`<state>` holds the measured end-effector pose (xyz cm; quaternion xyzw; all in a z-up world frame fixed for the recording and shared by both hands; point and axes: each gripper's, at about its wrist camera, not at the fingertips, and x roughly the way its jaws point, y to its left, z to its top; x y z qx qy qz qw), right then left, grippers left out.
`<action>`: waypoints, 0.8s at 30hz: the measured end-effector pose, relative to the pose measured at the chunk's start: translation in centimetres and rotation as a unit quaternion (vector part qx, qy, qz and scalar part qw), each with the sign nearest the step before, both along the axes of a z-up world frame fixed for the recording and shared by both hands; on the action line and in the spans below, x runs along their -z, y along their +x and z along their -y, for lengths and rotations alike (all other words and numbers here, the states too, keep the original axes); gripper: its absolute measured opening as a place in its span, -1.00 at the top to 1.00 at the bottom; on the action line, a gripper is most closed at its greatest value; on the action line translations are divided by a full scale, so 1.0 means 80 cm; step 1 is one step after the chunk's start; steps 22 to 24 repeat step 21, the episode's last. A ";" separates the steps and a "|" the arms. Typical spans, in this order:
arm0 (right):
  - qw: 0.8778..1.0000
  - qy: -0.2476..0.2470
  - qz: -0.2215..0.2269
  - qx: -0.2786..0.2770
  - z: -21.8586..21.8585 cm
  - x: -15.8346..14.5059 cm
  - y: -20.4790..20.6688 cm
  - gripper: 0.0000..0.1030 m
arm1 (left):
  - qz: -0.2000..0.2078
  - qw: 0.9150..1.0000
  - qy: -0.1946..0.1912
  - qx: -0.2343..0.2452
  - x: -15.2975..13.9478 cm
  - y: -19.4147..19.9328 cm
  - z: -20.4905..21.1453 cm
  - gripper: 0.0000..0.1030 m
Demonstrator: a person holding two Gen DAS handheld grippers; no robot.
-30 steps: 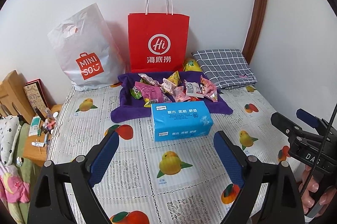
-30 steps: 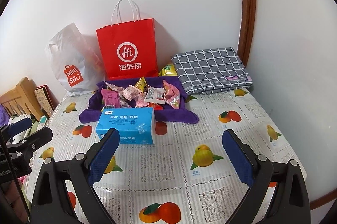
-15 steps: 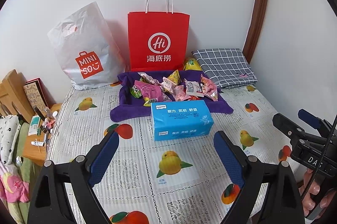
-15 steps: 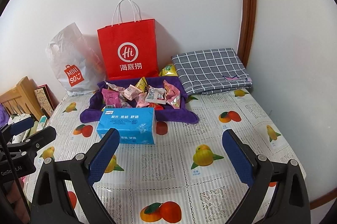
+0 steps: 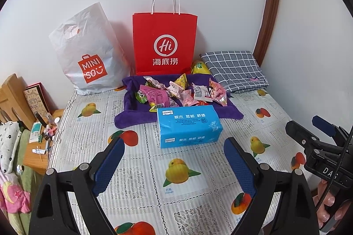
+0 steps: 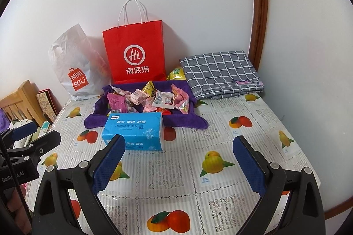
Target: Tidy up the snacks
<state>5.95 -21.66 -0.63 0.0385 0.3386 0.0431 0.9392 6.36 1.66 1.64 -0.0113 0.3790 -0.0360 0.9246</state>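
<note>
Evidently hovering low over the fruit-print tablecloth (image 5: 183, 173), both tools held back from the work: left gripper (image 5: 174, 166) standing with fingers spread wide and holding nothing, right gripper (image 6: 178, 164) likewise gaping and empty. Lying heaped on the purple cloth (image 5: 132, 118) near the wall: the snacks (image 5: 181, 92), a loose jumble of crinkly packets (one yellow packet (image 5: 199, 67) sitting apart, behind, beside the red paper bag (image 5: 164, 43)). Sitting just in front of the pile, partly screening it: the blue tissue pack (image 5: 188, 128). Fitting equally a heap awaiting sorting or one already gathered. For any pick: coming in over the tissue pack rather than through it, pinching a single packet by its sealed edge, closing gently to avoid crushing or dragging the cloth.
</note>
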 end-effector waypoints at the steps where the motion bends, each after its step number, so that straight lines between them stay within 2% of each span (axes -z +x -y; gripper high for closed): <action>1: 1.000 0.000 0.000 0.000 0.000 0.000 0.000 -0.88 | 0.000 1.000 0.000 0.001 0.000 0.000 0.000 -0.77; 24: 1.000 0.001 0.002 -0.003 0.001 0.000 -0.004 -0.88 | 0.002 1.000 0.005 0.001 -0.001 0.001 0.003 -0.78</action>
